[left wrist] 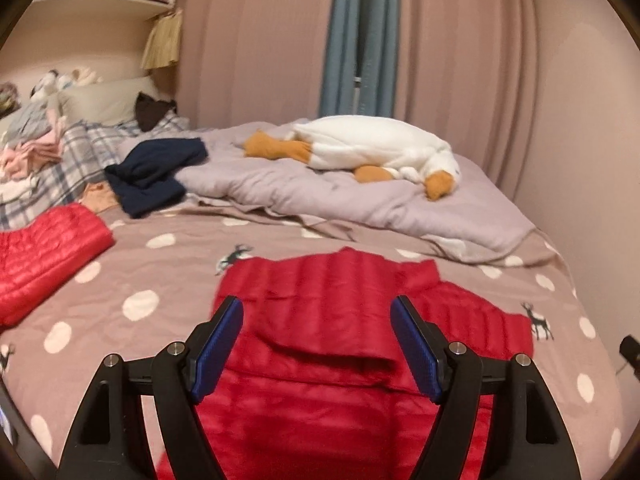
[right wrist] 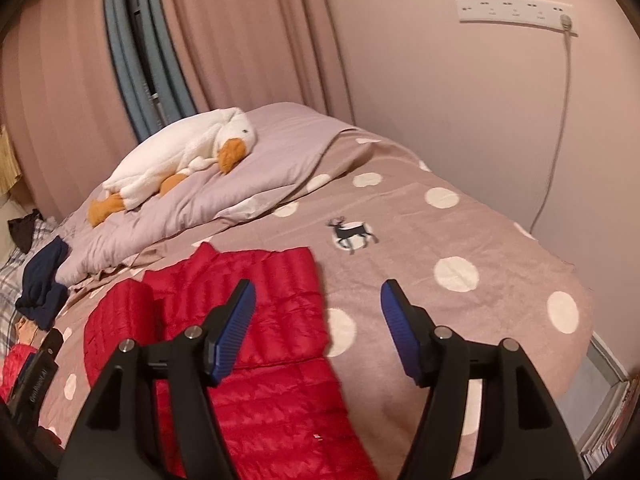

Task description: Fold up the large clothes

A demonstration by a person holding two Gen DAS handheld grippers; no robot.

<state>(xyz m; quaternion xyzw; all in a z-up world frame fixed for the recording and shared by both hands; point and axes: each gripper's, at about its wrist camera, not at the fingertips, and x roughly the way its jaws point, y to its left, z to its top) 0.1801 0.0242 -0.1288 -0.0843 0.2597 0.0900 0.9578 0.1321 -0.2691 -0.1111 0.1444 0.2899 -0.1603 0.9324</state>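
Observation:
A red quilted puffer jacket (left wrist: 320,360) lies flat on the polka-dot bedsheet (left wrist: 160,280), one flap turned over across its middle. My left gripper (left wrist: 317,304) hovers above it, jaws wide open, nothing between the blue pads (left wrist: 218,344). In the right wrist view the same jacket (right wrist: 272,412) spreads to the lower left. My right gripper (right wrist: 319,288) stands open over the jacket's right edge, and its pads touch nothing. A second red quilted garment (left wrist: 44,256) lies folded at the left of the bed.
A white plush goose (left wrist: 372,148) rests on a lilac duvet (left wrist: 320,196) at the back. A navy garment (left wrist: 156,172) and a pile of clothes (left wrist: 32,148) lie at the back left. The bed's edge (right wrist: 580,320) drops off to the right near a wall with a power strip (right wrist: 516,10).

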